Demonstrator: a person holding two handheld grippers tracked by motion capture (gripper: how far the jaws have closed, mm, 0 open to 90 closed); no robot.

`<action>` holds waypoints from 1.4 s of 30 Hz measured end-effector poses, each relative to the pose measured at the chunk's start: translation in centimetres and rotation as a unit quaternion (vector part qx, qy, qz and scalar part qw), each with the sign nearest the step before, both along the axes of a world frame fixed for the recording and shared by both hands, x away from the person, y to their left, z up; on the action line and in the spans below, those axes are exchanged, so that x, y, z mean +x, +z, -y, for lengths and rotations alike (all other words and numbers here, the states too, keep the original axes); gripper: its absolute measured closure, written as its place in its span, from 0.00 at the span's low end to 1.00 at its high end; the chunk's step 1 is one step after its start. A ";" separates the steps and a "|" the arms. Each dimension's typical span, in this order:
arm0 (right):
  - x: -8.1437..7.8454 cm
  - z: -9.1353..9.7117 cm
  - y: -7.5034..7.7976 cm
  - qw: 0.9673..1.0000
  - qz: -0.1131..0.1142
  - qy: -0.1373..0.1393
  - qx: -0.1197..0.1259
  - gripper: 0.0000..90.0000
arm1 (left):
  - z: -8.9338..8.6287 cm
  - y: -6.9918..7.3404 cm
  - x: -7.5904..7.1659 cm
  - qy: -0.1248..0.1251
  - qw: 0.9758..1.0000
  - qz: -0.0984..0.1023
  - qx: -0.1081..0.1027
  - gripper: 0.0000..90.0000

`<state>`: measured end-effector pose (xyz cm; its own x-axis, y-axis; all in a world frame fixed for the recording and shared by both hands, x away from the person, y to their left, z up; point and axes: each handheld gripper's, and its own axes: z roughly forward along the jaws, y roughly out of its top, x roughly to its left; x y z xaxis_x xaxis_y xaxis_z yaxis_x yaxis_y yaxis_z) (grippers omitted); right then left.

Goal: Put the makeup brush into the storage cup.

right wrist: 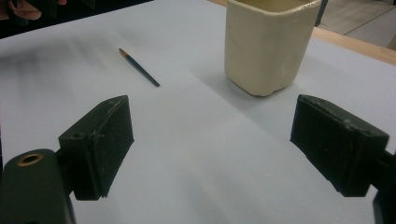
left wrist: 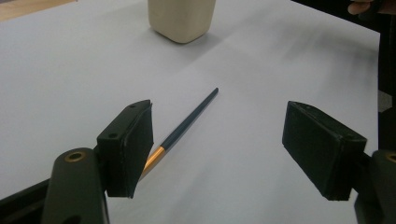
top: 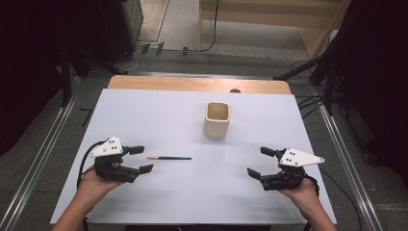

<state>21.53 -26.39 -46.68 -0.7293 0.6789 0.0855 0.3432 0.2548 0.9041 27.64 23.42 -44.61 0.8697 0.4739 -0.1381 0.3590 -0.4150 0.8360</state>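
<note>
Pencil [top: 171,158], dark-bodied with an orange end, lies flat on the white table sheet [top: 159,115], its length running left to right in the high view and its orange end toward the left gripper [top: 144,160]. That gripper, held in the person's left hand [top: 98,185], rests near the sheet's left front area with its jaws spread apart and nothing between the pads; the orange end lies just beside the jaw tips without touching them. In the left gripper view the pencil [left wrist: 187,128] runs diagonally away from the camera, its orange end passing behind the left-hand jaw, and the pads stand clear of it on either side. Cream cup [top: 217,119], square with rounded corners and open at the top, stands upright beyond the pencil and well apart from it, toward the sheet's far middle. Right gripper [top: 261,162], held in the right hand [top: 304,191], sits near the sheet's right front area, jaws likewise spread wide and empty. In the right gripper view the cup [right wrist: 268,44] stands ahead to the right, and the pencil [right wrist: 139,67] lies farther off to the left.
</note>
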 end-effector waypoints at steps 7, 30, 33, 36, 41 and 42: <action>0.1 0.1 -0.1 1.000 -0.005 -0.003 0.002 0.15 | 0.1 0.0 0.0 -0.003 1.000 0.002 0.001 0.28; 0.2 0.2 -0.1 1.000 -0.010 0.001 0.015 0.16 | -0.4 0.1 -0.1 0.004 1.000 0.018 -0.012 0.22; 0.2 0.2 -0.2 1.000 -0.010 -0.001 0.013 0.16 | -0.4 0.0 -0.2 0.000 1.000 0.019 -0.010 0.21; 0.2 0.1 -0.1 1.000 -0.011 -0.003 0.014 0.16 | -0.4 0.0 -0.2 0.000 1.000 0.022 -0.009 0.20; 0.2 0.2 -0.2 1.000 -0.011 -0.003 0.015 0.16 | -0.6 0.0 0.0 0.010 1.000 0.013 -0.021 0.19; 0.2 0.2 -0.2 1.000 -0.011 -0.003 0.014 0.16 | -0.7 0.0 0.0 0.012 1.000 0.017 -0.022 0.19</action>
